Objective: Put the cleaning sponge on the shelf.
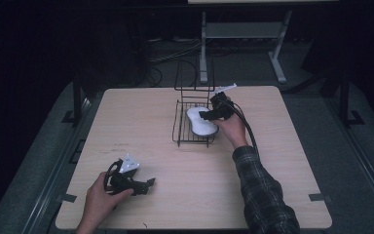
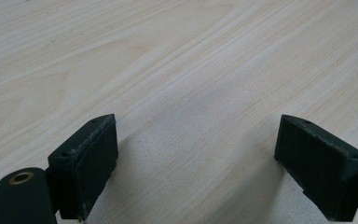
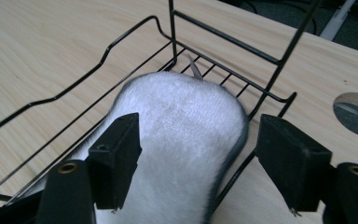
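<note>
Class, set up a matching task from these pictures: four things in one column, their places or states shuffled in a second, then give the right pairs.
Things:
1. left gripper
2. right gripper
3. white slipper
4. wire rack

Places or states:
A. lies inside the rack
B. stands on the far half of the table
C. jaws open over bare wood near the table's front edge
D. jaws open on either side of the slipper

Pairs: 1-C, 2-D, 3-A, 4-B

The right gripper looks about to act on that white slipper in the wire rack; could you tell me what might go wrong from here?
1. The right gripper has one jaw outside the wire rack, so closing may pinch the rim wire with the white slipper.
2. The rack looks light; lifting could drag it along the table.
3. The left gripper rests open, far off, unable to steady it.
</note>
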Motion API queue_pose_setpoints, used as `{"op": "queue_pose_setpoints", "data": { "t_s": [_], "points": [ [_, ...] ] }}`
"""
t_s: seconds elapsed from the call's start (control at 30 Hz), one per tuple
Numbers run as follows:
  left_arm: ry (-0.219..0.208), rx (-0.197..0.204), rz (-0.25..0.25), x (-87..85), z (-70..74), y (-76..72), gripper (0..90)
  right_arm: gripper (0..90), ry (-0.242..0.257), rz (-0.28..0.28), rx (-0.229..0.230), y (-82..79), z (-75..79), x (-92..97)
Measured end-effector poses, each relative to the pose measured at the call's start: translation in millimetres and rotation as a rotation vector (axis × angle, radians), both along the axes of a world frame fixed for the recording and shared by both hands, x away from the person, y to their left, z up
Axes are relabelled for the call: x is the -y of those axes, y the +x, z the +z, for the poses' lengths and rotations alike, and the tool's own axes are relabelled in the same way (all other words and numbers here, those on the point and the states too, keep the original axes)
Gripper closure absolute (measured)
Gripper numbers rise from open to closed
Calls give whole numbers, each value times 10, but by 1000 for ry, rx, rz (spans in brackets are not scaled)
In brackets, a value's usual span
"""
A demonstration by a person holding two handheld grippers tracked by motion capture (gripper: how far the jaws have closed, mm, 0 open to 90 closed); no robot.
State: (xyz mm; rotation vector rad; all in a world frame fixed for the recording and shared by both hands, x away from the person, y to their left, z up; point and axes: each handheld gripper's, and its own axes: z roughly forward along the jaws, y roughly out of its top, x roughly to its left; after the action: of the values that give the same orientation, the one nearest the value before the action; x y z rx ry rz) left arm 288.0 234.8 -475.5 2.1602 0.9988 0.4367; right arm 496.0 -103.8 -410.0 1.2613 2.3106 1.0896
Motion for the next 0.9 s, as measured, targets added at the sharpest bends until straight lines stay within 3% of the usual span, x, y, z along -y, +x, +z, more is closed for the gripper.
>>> {"op": "queue_pose_setpoints", "data": {
  "t_s": [0.17, 0.4, 0.57, 0.9],
  "points": [
    [-1, 0, 0, 1, 0, 0, 125, 339, 14, -2, 20, -75, 81, 94],
    [0, 0, 1, 1, 1, 0, 124, 699, 36, 33, 19, -296, 99, 202],
    [2, 2, 1, 1, 1, 0, 125, 896, 33, 92, 6, -433, 51, 206],
    [0, 1, 0, 1, 1, 0, 125, 897, -10, 151, -40, -466, -137, -17]
  ]
}}
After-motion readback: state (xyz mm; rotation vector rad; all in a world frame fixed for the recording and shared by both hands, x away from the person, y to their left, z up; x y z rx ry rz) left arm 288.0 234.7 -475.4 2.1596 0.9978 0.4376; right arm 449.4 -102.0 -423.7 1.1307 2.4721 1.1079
